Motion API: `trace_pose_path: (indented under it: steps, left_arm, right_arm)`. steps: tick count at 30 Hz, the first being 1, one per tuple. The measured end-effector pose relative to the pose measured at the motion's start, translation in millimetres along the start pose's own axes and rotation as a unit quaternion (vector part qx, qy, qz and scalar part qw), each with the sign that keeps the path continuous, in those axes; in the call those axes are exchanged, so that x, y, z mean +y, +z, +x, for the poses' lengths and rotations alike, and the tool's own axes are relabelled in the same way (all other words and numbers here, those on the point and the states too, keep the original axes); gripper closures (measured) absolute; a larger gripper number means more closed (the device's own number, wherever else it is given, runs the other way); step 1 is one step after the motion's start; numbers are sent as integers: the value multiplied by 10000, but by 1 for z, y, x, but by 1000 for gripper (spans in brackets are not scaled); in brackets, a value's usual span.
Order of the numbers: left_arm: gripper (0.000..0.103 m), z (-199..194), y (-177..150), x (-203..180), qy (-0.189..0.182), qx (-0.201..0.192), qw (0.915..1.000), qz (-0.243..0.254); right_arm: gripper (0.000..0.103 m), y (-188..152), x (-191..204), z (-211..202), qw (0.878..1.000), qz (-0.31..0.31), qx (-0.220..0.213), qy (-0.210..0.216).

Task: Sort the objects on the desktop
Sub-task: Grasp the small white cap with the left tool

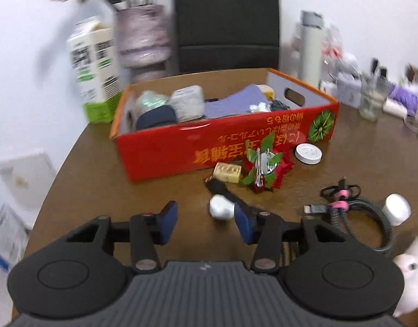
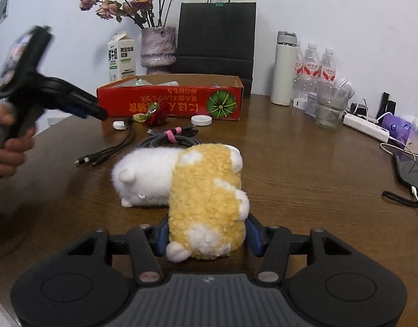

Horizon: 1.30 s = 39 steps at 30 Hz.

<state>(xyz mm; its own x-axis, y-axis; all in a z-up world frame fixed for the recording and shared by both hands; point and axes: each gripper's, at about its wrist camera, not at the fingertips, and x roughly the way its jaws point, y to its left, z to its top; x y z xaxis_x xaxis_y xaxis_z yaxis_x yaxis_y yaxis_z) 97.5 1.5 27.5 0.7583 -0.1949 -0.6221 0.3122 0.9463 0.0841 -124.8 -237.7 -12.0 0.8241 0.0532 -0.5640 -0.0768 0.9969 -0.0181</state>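
Plush (image 2: 206, 204), yellow and white, lies low in the middle of the right wrist view on the table (image 2: 304, 179), flanked at its near end by the blue pads (image 2: 253, 235) of the right gripper (image 2: 206, 235); both pads are seen against its fleece, so it is pinched. Higher up, the red box (image 2: 170, 100) stands. At upper left, the left gripper (image 1: 206, 223) is held spread and empty; a white lump (image 1: 221, 207) lies just beyond its fingertips.

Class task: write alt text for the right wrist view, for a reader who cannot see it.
The right gripper straddles a yellow-and-white plush toy lying on a brown table. Behind lie bundled cables and a red cardboard box; a hand holds the left gripper at left.
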Motion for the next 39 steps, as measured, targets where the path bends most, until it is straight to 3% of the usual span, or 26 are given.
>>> trace_pose_path:
  steps: [5,6,8,11,15,18,22,27,30,32,35,39]
  left_arm:
    - [54,33,1,-6,-329,286,9986,291]
    - [57,35,1,-6,-358,219,9987,304]
    - [74,37,1,-5,-435,185,9986,239]
    - [75,34,-4,-3,-395,85,9992,80]
    - [75,6,-16,-5,-102,-25,9999,-67]
    - [75,-33,-29,-8,73,-314,9991,-263]
    - [75,-79,-51,-10,-96,-560,9964,-636]
    - [75,-104,-83,-21,-195,-320,9947,-956]
    - [75,-121,-100,-27,-316,-262,9923,-1172]
    - [75,-133,-109,-35,-328,-276,9932,-1083]
    - [75,-144,-118,-49,-26,-318,9966,-756]
    - [75,-136,-123,-52,-136,-147,9965,-808]
  right_arm:
    - [50,6,-4,9,9999,-14,122,24]
    - [50,9,-5,12,9999,1,140,25]
    - [50,12,-6,18,9999,-5,140,19]
    - [53,18,-5,26,9999,-20,133,41]
    - [55,22,-3,25,10000,85,-5,40]
    - [57,25,-4,11,9997,123,-219,21]
    - [61,33,-4,-19,9982,148,-575,53]
    - [62,33,2,-50,9963,58,-858,86]
    - [62,31,4,-61,9965,88,-833,45]
    - [62,32,6,-68,9974,29,-725,45]
    - [62,34,12,-77,9984,-151,-514,153]
    - [60,29,11,-76,9988,-92,-284,397]
